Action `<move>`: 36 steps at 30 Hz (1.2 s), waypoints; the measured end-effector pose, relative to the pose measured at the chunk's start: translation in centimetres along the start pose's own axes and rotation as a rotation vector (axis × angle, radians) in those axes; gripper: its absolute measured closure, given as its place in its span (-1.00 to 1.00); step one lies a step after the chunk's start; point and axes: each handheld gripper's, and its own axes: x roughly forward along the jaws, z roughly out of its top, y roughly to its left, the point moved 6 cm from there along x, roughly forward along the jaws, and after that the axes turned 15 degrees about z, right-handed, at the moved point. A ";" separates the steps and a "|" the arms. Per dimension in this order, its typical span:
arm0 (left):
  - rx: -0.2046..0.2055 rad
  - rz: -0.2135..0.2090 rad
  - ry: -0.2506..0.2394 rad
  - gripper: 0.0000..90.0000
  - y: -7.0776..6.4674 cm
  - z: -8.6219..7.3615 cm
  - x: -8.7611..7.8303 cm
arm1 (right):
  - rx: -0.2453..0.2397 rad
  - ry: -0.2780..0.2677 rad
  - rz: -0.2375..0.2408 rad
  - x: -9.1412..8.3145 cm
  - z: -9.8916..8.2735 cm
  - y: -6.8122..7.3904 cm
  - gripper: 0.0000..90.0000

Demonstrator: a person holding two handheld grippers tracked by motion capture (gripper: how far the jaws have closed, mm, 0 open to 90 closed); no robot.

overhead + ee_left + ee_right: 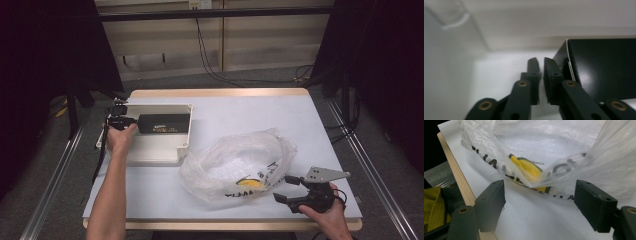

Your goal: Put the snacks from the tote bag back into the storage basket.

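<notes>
The left gripper (541,65) has its jaws a narrow slit apart, pinching nothing, just beside the black box (163,122) lying in the white tray (150,152). The right gripper (539,202) – jaws spread – faces the clear plastic bag (239,164), its black lettering unreadable beside a yellow mark.

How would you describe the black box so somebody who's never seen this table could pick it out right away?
Start at the white table and find the shallow cream tray near its far left corner. The black box lies inside that tray along its far wall, right beside the left gripper. It is the one long, dark, hard-edged thing there, unlike the crumpled clear plastic bag in the middle of the table.
</notes>
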 end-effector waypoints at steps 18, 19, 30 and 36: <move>-0.059 0.042 -0.067 -0.14 1.3 0.5 -2.5 | -0.004 0.006 0.001 0.1 0.1 0.0 -0.46; -0.059 0.027 -0.074 -0.22 1.3 0.6 -2.8 | -0.002 0.007 -0.001 0.1 0.1 0.0 -0.46; -0.034 -0.048 -0.150 -0.49 1.2 0.5 -5.2 | -0.002 0.002 -0.002 0.0 0.2 -0.2 -0.46; 0.004 -0.109 -0.182 -0.60 1.3 -0.6 -6.5 | -0.003 -0.007 -0.006 -0.1 0.2 -0.3 -0.46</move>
